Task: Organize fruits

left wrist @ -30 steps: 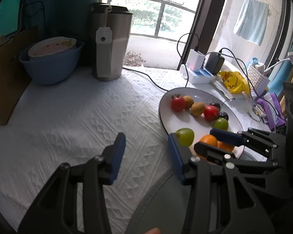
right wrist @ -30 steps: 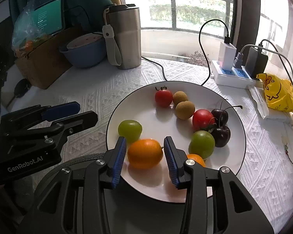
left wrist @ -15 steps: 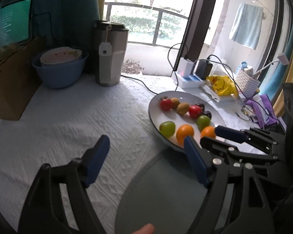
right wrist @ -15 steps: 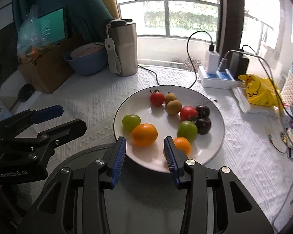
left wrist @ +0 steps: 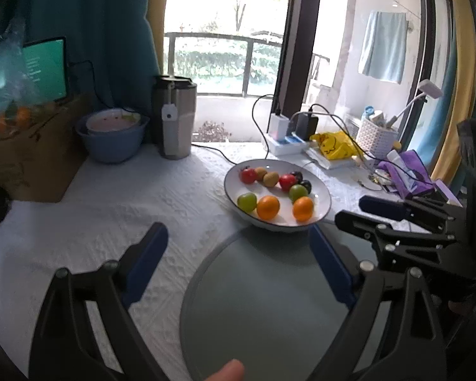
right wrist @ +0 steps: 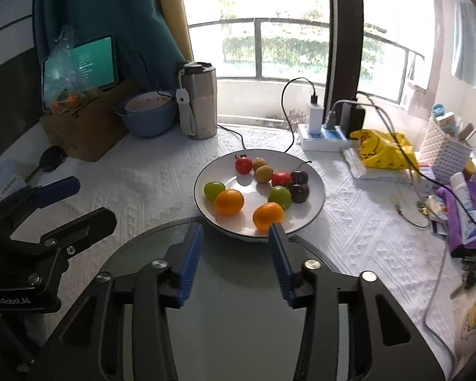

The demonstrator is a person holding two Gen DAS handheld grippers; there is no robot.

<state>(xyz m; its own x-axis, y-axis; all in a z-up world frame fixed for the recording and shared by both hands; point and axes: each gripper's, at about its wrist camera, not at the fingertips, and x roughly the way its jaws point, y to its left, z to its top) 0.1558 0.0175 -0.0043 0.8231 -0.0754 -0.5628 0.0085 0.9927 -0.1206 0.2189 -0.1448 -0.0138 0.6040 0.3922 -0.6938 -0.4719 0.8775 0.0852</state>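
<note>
Fruits, none pinched: left gripper and right gripper both spreading, empty, poised over grey mat; beyond, white plate bearing two oranges, green, red and dark fruits; likely between picks, next calling for choosing a fruit

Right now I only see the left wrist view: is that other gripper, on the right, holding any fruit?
Observer: No. In the right wrist view the right gripper has nothing between its jaws, which are opening, over the grey mat.
Operator: Is it touching the plate?
Observer: It seems not. Its tips sit at the near rim of the plate, and one overlaps an orange in the picture.
Operator: Do the cherries have stems?
Observer: One cherry shows a long stem.
</note>
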